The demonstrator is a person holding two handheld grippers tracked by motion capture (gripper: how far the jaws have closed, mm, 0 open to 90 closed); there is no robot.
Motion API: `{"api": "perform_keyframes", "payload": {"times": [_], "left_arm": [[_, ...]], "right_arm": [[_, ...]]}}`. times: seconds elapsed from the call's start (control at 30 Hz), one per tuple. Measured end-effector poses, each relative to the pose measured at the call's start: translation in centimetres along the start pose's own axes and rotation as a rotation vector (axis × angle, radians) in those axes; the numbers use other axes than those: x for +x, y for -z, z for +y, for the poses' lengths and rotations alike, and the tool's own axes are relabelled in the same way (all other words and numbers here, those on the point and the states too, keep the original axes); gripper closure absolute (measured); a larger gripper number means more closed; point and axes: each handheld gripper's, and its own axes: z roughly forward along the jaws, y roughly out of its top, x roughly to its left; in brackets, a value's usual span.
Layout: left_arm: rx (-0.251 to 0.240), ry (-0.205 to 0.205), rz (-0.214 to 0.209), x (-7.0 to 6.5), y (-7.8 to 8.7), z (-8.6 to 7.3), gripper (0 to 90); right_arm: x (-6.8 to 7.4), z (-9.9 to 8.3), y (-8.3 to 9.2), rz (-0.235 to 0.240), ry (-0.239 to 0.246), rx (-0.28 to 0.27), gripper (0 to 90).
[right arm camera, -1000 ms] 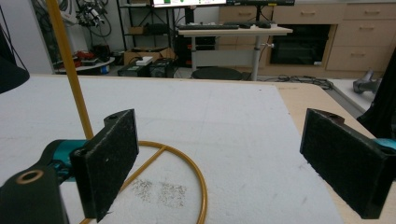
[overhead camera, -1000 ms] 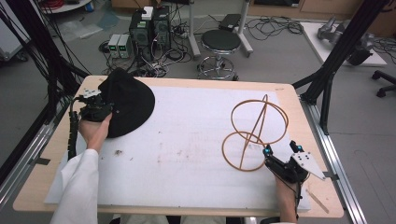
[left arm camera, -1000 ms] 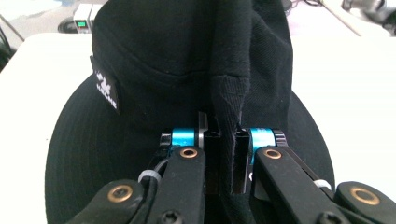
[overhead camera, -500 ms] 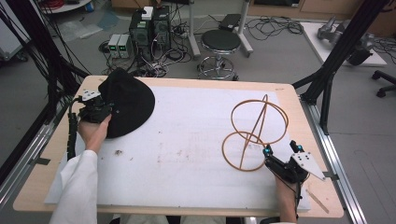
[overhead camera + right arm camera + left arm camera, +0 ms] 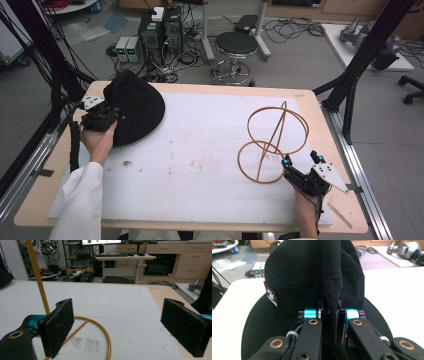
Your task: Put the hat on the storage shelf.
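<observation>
Hat (image 5: 132, 107) sits at the table's far-left, your left gripper (image 5: 332, 325) clenched on its fabric, right gripper (image 5: 300, 167) spread wide beside the wire stand (image 5: 272, 142); likely next, carry the hat over.

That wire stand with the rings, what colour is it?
The wire stand is yellow-orange, clearest in the high view.

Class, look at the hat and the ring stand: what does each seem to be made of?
Hat: black woven cloth, matte; fine ribbing shows and it folds softly between the left gripper jaws. Ring stand: thin yellowish rods, smooth, possibly painted metal or rattan; unclear.
</observation>
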Motion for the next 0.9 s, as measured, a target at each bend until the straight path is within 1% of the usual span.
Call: {"api": "perform_keyframes", "payload": {"times": [0.07, 0.17, 0.37, 0.43, 0.47, 0.5, 0.53, 0.57, 0.6, 0.63, 0.73, 0.77, 0.8, 0.83, 0.9], "left_arm": [[-0.029, 0.007, -0.006, -0.1, 0.4, 0.2, 88.1], [-0.06, 0.005, -0.015, -0.2, 1.1, 0.5, 88.0], [-0.114, -0.017, -0.024, -0.4, 2.6, 1.0, 88.0], [-0.139, -0.023, -0.037, -0.5, 3.4, 1.3, 88.0], [-0.139, -0.023, -0.037, -0.5, 3.4, 1.3, 88.0], [-0.158, -0.024, -0.047, -0.5, 4.0, 1.5, 88.0], [-0.158, -0.024, -0.047, -0.5, 4.0, 1.5, 88.0], [-0.181, -0.02, -0.057, -0.6, 4.6, 1.6, 88.0], [-0.181, -0.02, -0.057, -0.6, 4.6, 1.6, 88.0], [-0.198, -0.016, -0.067, -0.6, 5.2, 1.8, 88.0], [-0.218, -0.009, -0.081, -0.8, 5.9, 2.0, 88.0], [-0.238, -0.01, -0.098, -0.9, 6.5, 2.2, 88.0], [-0.248, -0.007, -0.108, -1.0, 6.7, 2.3, 88.0], [-0.248, -0.007, -0.108, -1.0, 6.7, 2.3, 88.0], [-0.275, -0.01, -0.125, -1.4, 7.5, 2.7, 88.0]], "right_arm": [[0.0, 0.0, 0.0, 0.0, 0.0, -0.001, 10.8], [0.0, 0.0, 0.0, 0.001, 0.002, -0.004, 10.8], [0.1, 0.0, 0.0, 0.005, -0.001, 0.001, 10.8], [0.1, 0.0, 0.0, 0.005, -0.001, 0.0, 10.8], [0.1, 0.0, 0.0, 0.005, -0.001, 0.0, 10.8], [0.1, 0.0, 0.0, 0.007, 0.002, -0.002, 10.8], [0.1, 0.0, 0.0, 0.007, 0.002, -0.002, 10.8], [0.1, 0.0, 0.0, 0.007, 0.002, -0.001, 10.8], [0.1, 0.0, 0.0, 0.007, 0.002, -0.002, 10.8], [0.1, 0.0, 0.0, 0.006, 0.002, -0.004, 10.8], [0.2, 0.0, 0.0, 0.007, 0.001, -0.002, 10.8], [0.2, 0.0, 0.0, 0.007, 0.001, -0.003, 10.8], [0.2, 0.0, 0.0, 0.007, 0.0, -0.002, 10.8], [0.2, 0.0, 0.0, 0.009, 0.002, -0.002, 10.8], [0.3, 0.0, 0.0, 0.011, -0.005, -0.002, 10.8]]}}
